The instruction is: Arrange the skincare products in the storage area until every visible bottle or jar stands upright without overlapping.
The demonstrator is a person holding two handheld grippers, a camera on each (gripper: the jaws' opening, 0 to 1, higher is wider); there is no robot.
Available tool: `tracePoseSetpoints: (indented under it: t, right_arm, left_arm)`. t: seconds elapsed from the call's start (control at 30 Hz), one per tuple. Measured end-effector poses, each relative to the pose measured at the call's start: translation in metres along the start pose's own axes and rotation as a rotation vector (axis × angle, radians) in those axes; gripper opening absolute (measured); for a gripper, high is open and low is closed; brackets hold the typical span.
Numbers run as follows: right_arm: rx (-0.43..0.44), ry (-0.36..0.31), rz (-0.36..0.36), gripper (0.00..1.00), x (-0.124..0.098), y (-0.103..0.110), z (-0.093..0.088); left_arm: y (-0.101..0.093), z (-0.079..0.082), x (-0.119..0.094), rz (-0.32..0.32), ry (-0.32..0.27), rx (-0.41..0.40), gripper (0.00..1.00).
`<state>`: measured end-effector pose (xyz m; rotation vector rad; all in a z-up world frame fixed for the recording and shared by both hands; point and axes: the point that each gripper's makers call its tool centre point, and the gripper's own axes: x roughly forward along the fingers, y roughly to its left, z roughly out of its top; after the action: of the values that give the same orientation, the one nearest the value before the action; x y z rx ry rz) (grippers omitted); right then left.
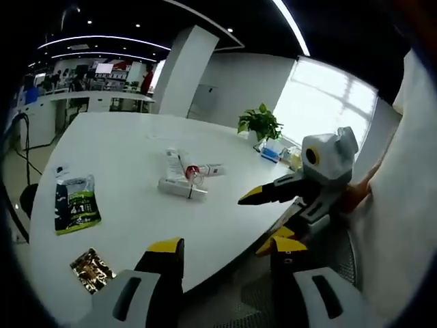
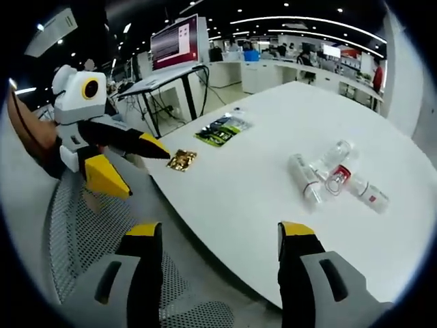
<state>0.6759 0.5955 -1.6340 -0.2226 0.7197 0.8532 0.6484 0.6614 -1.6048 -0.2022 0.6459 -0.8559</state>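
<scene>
Right gripper view: skincare bottles (image 2: 334,179) lie toppled, overlapping on white table (image 2: 273,137). Both grippers, right gripper (image 2: 220,240) and left gripper (image 1: 222,251), gape wide, empty, off the table's edge. Nothing begun; next, reach in and stand one bottle upright.

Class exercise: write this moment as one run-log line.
left tool: open, empty | right tool: open, empty | skincare bottles: lying clustered on table | stage: not started

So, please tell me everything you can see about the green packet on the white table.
The green packet is a flat, glossy pouch, dark green with lighter green areas and white print that includes "4.1". It lies flat on the white table near its edge, apart from the cluster of skincare bottles. A small gold packet lies close by without touching it. Neither gripper touches it.
</scene>
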Motion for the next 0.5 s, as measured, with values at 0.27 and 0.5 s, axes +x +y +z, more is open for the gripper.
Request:
tracePoseSetpoints:
  t: [0.27,0.5]
  right_arm:
    - [0.017,0.009,-0.035,0.65,0.001,-0.009,-0.002]
    - [0.032,0.017,-0.056,0.64,0.004,-0.012,-0.002]
  left_arm:
    - [-0.005,-0.011,0.003,-0.025,0.049,0.020,0.52]
    - [-0.010,-0.017,0.004,-0.046,0.078,0.028,0.52]
